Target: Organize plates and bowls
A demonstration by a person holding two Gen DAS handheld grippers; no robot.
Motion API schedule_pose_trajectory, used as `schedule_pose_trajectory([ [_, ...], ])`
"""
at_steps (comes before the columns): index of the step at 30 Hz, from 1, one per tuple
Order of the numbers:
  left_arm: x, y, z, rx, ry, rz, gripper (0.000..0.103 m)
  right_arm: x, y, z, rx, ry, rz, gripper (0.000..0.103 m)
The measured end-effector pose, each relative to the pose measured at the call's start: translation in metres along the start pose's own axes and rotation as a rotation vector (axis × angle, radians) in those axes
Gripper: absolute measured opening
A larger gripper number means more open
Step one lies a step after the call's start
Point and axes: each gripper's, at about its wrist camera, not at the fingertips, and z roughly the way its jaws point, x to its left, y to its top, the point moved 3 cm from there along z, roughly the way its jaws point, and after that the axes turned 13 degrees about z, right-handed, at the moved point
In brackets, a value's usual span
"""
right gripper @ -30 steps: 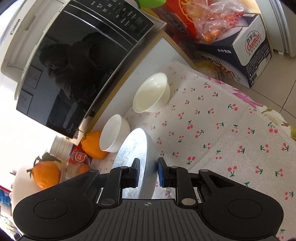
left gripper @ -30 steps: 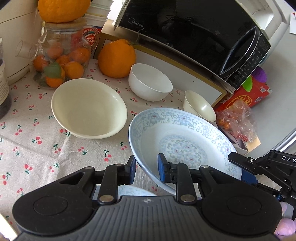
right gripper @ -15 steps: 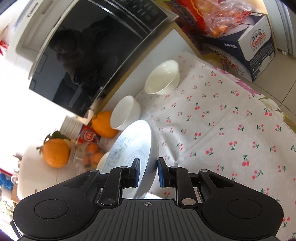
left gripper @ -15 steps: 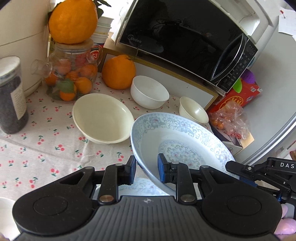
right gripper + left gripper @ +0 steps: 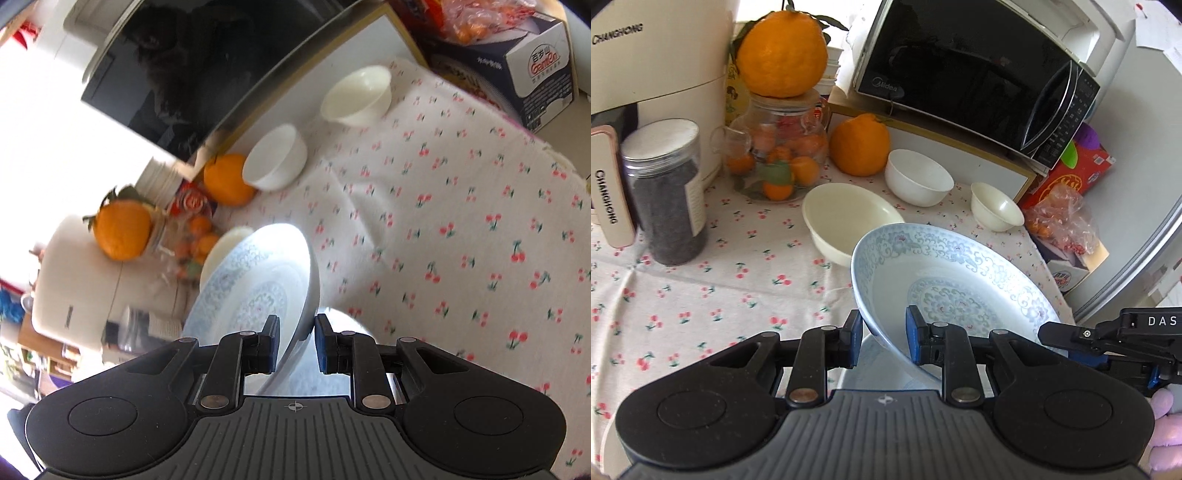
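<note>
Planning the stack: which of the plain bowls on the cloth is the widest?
The cream bowl, just behind the held blue-patterned plate. It is broader and shallower than the white bowl and the small cream bowl.

"CHANGHONG" on cream appliance (image 5: 646,55) and its pink-edged panel (image 5: 607,192). "Midea" on microwave (image 5: 960,74). "DAS" on right claw (image 5: 1108,343). "GanCon" on carton (image 5: 543,70).

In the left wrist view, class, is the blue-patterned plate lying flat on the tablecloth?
No, the blue-patterned plate is tilted above the tablecloth.
</note>
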Motion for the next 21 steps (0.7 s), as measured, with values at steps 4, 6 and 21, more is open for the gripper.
schedule_pose_trajectory([
  [4, 0.004, -0.009, -0.007, 0.017, -0.002, 0.018, 0.022, 0.002, -0.013, 0.000, 0.033, -0.021, -0.037, 0.020],
  [6, 0.005, -0.014, -0.009, 0.028, -0.002, 0.030, 0.022, 0.001, -0.019, 0.000, 0.048, -0.028, -0.046, 0.020],
  [21, -0.005, -0.042, -0.013, 0.125, -0.009, 0.172, 0.022, -0.017, -0.045, -0.003, 0.145, -0.119, -0.087, 0.020],
])
